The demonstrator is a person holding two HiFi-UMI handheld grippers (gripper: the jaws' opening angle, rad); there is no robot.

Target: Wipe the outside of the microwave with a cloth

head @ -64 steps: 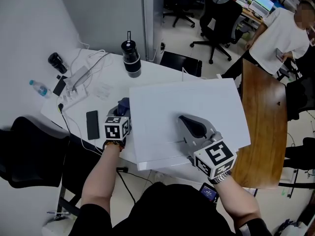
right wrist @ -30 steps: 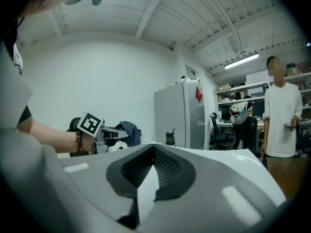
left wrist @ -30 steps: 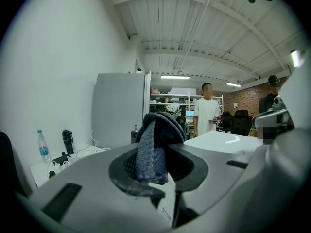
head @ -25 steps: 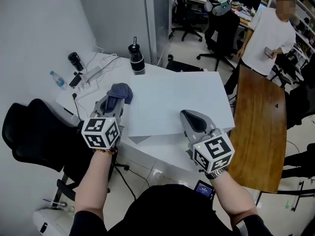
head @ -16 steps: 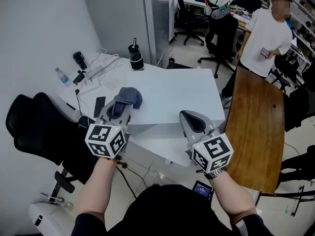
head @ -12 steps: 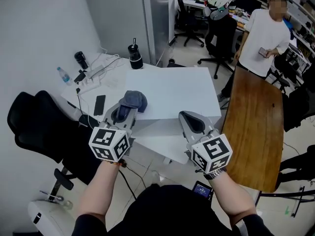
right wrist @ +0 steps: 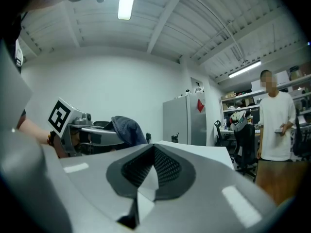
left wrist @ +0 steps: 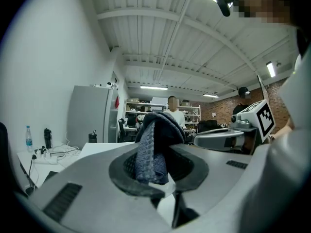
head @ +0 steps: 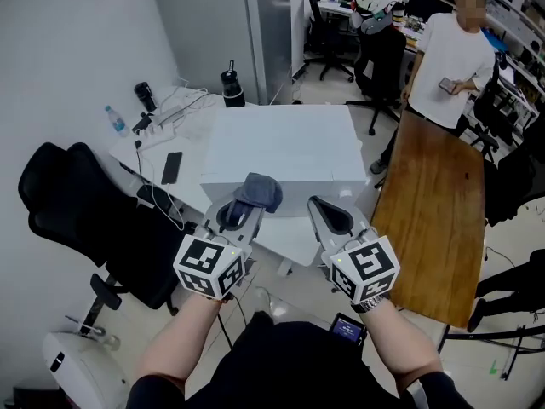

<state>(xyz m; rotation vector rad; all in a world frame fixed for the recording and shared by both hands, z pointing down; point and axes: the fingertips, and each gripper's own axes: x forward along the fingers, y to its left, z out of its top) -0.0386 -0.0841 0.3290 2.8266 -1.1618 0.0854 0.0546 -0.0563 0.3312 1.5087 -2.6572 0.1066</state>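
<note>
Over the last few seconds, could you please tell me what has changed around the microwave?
Both claws have drawn back off the microwave toward the person: the left claw from its left side, the right claw from its top. The blue cloth stays clamped in the left claw; the right claw stays shut and empty. The microwave itself seems not to have moved.

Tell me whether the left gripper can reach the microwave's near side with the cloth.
Probably yes. The left gripper, shut on the cloth, sits just in front of the microwave's near side, and nothing visible stands between them.
</note>
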